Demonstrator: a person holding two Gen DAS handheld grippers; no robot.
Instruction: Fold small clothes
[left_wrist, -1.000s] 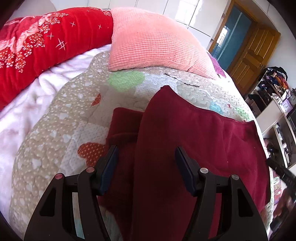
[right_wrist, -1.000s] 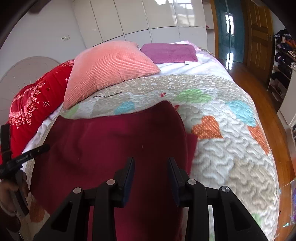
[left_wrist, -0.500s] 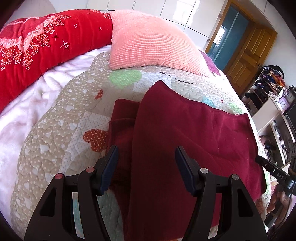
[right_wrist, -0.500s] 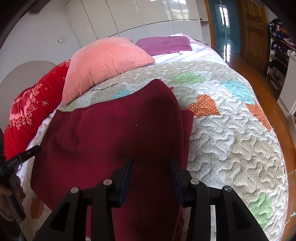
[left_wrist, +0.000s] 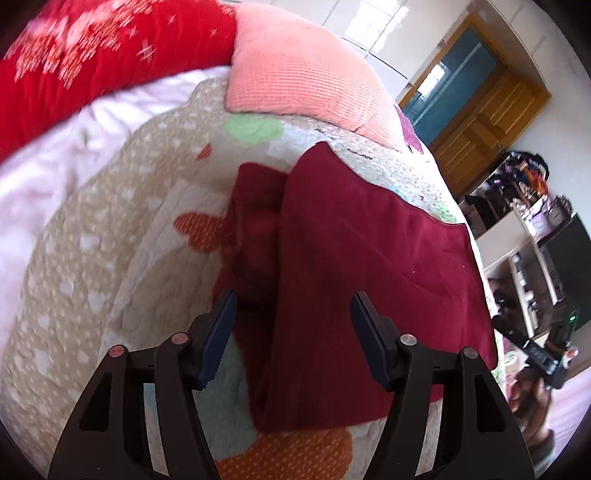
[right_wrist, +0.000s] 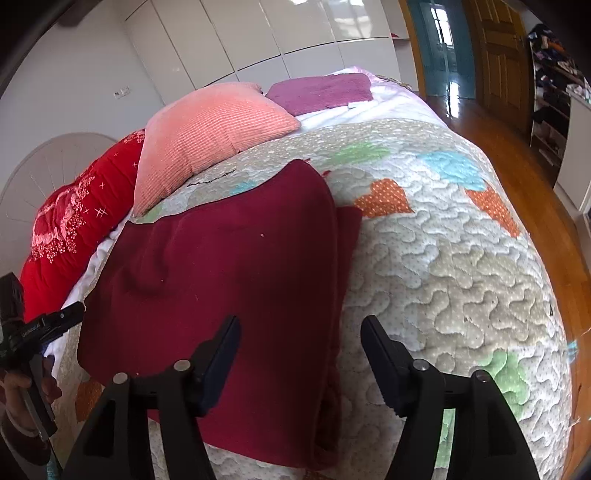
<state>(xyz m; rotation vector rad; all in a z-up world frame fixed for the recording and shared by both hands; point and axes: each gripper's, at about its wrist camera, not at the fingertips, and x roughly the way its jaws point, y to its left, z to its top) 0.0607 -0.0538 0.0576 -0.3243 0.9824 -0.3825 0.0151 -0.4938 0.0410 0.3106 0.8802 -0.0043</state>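
Left gripper (left_wrist: 291, 325): jaws stood wide apart and empty, hovering above the garment's left fold line at lower centre of the left wrist view. Right gripper (right_wrist: 301, 350): jaws likewise spread wide, holding nothing, straddling the garment's right-hand edge at lower centre of the right wrist view. No cloth touched either set of jaws as far as could be seen.

The dark red garment (right_wrist: 229, 280) lay flat on the quilt (right_wrist: 461, 266), filling the middle of both views. It appeared folded over at least once: a broad top layer lay over a narrower strip of the same cloth, which showed past its left edge in the left wrist view and past its right edge in the right wrist view. Judgement: one fold was done, the panel was still large, so at least one further fold and some squaring-up seemed to remain. Mild wrinkles showed on the top layer.

Surface: a bed, covered by a beige quilted spread with coloured heart patches. A pink pillow (right_wrist: 210, 136) sat in the upper middle, just beyond the garment. A red floral bolster (left_wrist: 110, 55) ran along the upper left. A purple towel (right_wrist: 321, 92) lay near the head of the bed, upper centre. White wardrobe doors (right_wrist: 258, 40) filled the back wall; a wooden door (left_wrist: 487, 110) and wood floor (right_wrist: 517, 155) were at upper right.
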